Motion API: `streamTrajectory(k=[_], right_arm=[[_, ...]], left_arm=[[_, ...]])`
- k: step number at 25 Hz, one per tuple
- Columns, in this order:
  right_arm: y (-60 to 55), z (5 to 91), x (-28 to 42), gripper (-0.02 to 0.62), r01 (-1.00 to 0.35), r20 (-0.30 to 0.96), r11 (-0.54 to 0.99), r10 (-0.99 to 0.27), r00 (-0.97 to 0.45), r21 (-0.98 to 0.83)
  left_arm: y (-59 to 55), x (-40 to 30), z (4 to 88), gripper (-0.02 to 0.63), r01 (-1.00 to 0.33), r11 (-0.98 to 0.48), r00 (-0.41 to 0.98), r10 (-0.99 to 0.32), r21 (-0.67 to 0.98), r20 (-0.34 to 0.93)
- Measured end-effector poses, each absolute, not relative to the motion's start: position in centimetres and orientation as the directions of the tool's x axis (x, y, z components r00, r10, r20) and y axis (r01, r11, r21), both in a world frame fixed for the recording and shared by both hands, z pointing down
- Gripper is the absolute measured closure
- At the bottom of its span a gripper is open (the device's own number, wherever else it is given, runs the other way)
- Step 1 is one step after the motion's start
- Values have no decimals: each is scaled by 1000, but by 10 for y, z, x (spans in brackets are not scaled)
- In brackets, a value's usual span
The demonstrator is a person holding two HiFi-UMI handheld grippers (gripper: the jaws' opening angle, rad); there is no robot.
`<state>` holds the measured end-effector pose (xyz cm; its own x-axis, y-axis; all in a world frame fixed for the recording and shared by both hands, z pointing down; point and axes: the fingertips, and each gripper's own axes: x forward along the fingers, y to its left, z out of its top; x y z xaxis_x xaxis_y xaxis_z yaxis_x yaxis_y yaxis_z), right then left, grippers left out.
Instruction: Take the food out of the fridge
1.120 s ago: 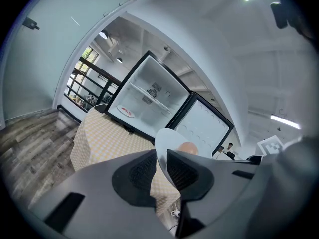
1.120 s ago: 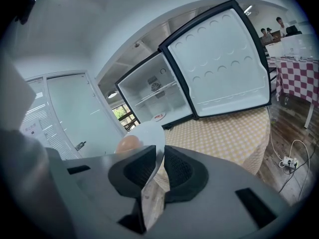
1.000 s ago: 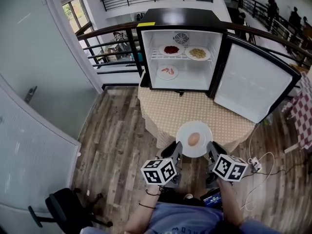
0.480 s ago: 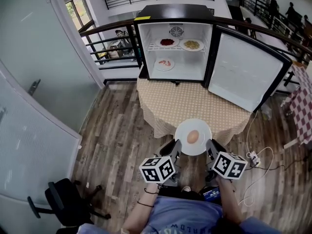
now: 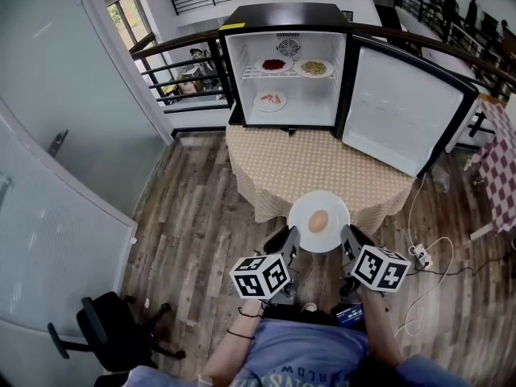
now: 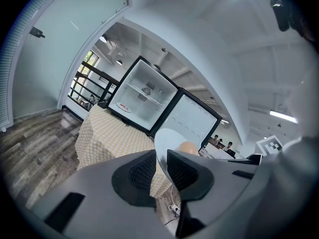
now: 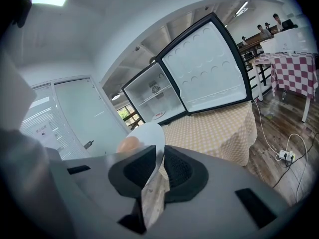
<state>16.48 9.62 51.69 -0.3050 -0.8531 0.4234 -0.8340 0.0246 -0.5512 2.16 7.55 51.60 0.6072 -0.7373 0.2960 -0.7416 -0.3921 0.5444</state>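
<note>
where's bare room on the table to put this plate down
The whole checked tablecloth between the fridge front and the near edge is bare. The open door stands along its right side. Crowded: the top shelf, with two plates.

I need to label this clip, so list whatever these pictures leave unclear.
- Food on the shelf plates in the fridge: head view, too small to name.
- Round food on the plate: partly hidden behind the plate's rim in both gripper views.
- Plate rim inside the left gripper and right gripper: covered by their pads.
- People by the far railing: head view, tiny, near the top edge.
</note>
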Motion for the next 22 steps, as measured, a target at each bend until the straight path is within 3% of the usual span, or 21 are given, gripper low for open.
streamTrajectory(k=[22], right_arm=[[93, 506, 163, 534, -833, 404, 38, -861, -307, -552]], left_arm=[[76, 18, 510, 529, -737, -404, 612, -739, 542, 282]])
